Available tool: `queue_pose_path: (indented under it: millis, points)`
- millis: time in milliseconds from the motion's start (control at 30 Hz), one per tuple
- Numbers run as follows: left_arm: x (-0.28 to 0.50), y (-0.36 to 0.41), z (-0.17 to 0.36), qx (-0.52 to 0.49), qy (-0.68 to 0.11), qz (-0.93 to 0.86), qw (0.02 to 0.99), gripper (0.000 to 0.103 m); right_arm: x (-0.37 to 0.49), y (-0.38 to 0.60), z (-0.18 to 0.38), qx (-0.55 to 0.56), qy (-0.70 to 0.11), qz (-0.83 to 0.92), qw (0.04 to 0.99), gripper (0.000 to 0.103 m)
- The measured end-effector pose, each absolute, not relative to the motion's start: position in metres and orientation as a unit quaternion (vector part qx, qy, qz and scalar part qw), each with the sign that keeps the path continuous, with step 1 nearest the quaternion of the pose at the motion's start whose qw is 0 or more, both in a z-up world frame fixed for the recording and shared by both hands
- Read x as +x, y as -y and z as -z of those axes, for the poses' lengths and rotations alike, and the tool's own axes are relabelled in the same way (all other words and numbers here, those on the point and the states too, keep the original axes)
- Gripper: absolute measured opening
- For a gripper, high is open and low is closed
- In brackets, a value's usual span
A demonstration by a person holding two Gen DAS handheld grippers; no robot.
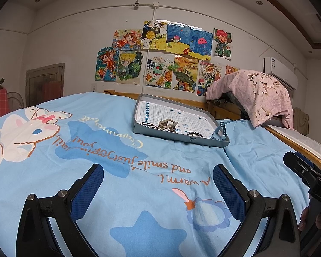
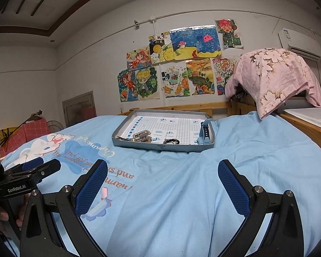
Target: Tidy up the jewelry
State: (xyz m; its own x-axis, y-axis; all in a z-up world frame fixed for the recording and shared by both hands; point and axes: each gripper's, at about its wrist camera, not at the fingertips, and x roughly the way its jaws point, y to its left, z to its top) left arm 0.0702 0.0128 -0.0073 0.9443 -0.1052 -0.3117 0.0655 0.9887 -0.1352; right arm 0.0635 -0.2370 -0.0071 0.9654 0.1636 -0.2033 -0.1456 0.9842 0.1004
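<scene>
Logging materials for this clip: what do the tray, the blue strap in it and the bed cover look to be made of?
Tray: probably thin cardboard, matte grey; its walls look folded and the floor carries a printed grid.
Blue strap: likely silicone or soft plastic, smooth pale blue, bending in a curve, with a row of holes.
Bed cover: woven fabric, probably cotton, matte, creased, with printed cartoons.

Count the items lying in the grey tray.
3, maybe more: a light blue watch at the tray's right end, a dark coiled piece near the front middle, and a beige clip front left among tangled bits.
</scene>
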Motion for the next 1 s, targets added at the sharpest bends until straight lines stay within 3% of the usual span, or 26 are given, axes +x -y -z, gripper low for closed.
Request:
queue_pose_path:
  millis: [1000]
  points:
    - [0.070,-0.016,0.005,-0.066,-0.170,0.019,0.983,0.103,0.049,0.216,0.014,0.055,-0.107,-0.070,0.990,0.101]
